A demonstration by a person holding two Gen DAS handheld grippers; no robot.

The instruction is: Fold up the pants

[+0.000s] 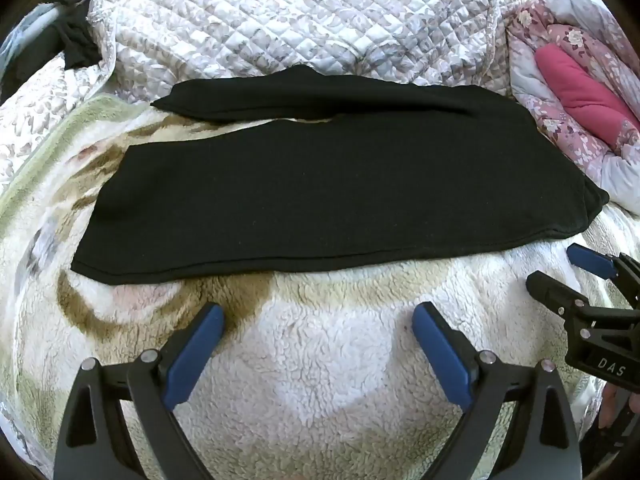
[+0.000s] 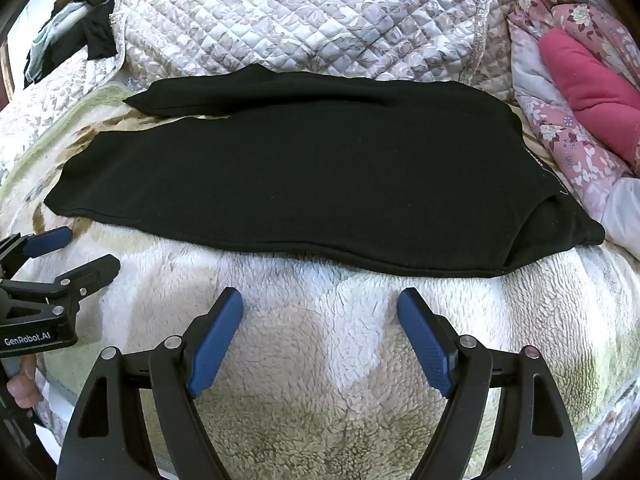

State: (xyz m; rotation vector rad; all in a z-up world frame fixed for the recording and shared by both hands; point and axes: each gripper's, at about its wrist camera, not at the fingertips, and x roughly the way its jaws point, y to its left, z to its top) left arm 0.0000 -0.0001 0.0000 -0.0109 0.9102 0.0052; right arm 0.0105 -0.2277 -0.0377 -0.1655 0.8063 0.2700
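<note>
**Pants laid out flat, both claws idle short of the near edge**

Bedding fills both views: a fleece blanket (image 1: 320, 360) with a cream and tan pattern covers the lower half of each frame, a quilted cover (image 1: 280, 12) is heaped across the top, and a floral duvet (image 1: 560, 92) with a pink lining sits bunched at the upper right. Dark clothing (image 1: 76, 44) is piled at the upper left, well apart from your work.

The black pants (image 1: 320, 188) lie across the middle of the frame on the fleece, legs running toward the left, waist toward the right. The far leg is split off from the near one by a narrow gap at upper centre, so the legs are not yet stacked. Laid flat this way, the long near hem is exposed along its whole length, which suits a lengthwise fold.

Your left gripper (image 1: 318, 330) has its jaws spread wide and holds nothing; it hovers over bare fleece, near the left half of the hem. Your right gripper (image 2: 320, 316) is likewise spread and empty, short of the hem's right half. Each claw appears at the edge of the other's view, so you hold them side by side, well placed to take the edge at two spots.

Judgement: folding has not begun. Thick knit may sag between the two grips; take both layers at the hem.
</note>
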